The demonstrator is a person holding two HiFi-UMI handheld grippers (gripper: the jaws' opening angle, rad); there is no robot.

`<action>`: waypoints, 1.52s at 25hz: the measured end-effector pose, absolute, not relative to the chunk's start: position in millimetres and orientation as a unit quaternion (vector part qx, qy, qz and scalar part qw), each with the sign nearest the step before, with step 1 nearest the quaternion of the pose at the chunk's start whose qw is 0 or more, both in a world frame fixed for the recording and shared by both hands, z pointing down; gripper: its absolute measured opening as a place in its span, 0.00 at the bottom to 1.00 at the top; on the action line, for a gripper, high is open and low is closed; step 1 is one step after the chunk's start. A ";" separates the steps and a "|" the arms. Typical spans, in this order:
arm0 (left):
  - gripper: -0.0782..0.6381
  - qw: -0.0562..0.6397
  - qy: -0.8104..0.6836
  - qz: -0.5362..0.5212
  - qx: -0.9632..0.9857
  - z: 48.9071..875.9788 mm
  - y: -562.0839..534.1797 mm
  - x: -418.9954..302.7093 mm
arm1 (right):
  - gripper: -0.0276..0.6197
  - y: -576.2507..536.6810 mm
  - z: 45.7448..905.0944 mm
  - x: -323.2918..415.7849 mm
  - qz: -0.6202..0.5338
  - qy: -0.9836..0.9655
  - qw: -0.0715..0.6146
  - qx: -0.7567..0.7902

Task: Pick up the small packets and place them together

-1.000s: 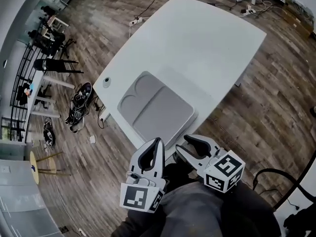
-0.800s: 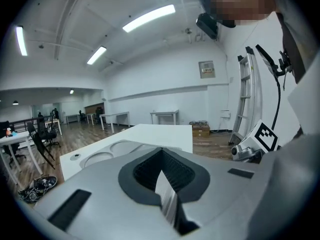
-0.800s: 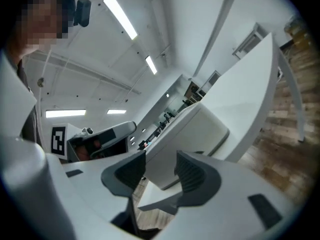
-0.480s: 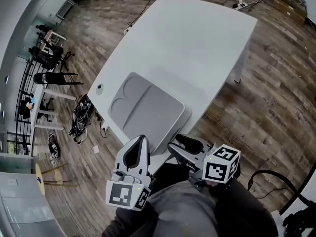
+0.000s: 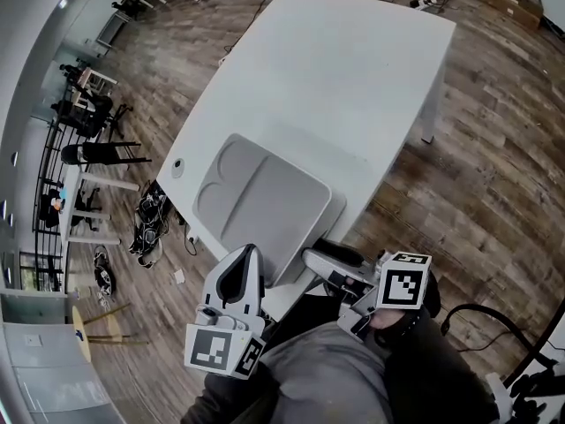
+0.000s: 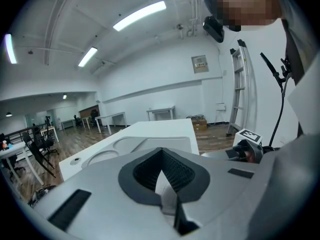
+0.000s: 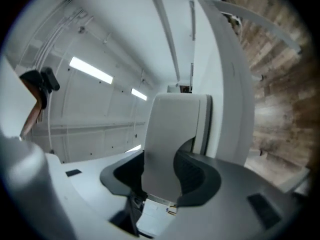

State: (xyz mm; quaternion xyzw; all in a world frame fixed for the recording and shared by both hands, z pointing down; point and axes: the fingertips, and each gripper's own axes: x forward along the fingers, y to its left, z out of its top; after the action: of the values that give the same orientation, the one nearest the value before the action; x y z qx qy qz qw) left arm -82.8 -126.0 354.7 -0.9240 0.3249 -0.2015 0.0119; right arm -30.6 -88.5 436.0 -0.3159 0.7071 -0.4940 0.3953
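Observation:
No small packets show in any view. A grey tray (image 5: 265,201) with two round hollows and one long bay lies bare on the near corner of the white table (image 5: 353,69). My left gripper (image 5: 250,253) is held low over my lap, just short of the table's edge, pointing at the tray (image 6: 145,143); its fingertips meet, so it is shut with nothing in it (image 6: 161,151). My right gripper (image 5: 316,263) lies on its side beside it. Its jaws are opening (image 7: 162,156) and hold nothing; only the tray (image 7: 175,129) shows through the gap.
A round cable port (image 5: 177,163) sits in the table beside the tray. Wooden floor surrounds the table, with a table leg (image 5: 428,131) at the right. Chairs and racks (image 5: 88,104) stand far left, and cables (image 5: 146,219) lie below the table's left edge.
The right gripper has rolled onto its side, and its jaws have spread apart. The left gripper has dropped slightly toward my lap and stays shut.

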 end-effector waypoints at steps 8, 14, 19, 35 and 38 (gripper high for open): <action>0.10 -0.026 0.303 -0.220 -0.927 370.7 -126.7 -77.3 | 0.23 -90.9 441.3 -29.0 -0.518 0.680 0.409 -0.318; 0.10 -0.047 0.314 -0.235 -0.919 374.4 -128.6 -78.2 | 0.21 -80.9 443.0 -27.0 -0.528 0.678 0.401 -0.316; 0.10 -0.053 0.319 -0.240 -0.915 367.2 -125.2 -71.8 | 0.21 -62.9 440.7 -17.3 -0.534 0.678 0.395 -0.315; 0.10 -0.069 0.333 -0.218 -0.915 350.2 -108.1 -72.3 | 0.62 -70.1 439.0 -4.0 -0.554 0.663 0.344 -0.367; 0.10 -0.063 0.330 -0.208 -0.918 344.6 -107.0 -74.0 | 0.62 -71.9 442.0 -6.1 -0.556 0.654 0.339 -0.384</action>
State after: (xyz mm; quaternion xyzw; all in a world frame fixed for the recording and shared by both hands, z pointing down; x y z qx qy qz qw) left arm -74.0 -107.0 344.6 -0.9184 0.3303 -0.2083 -0.0633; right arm -6.1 -71.9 442.0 -0.3842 0.6541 -0.5564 0.3392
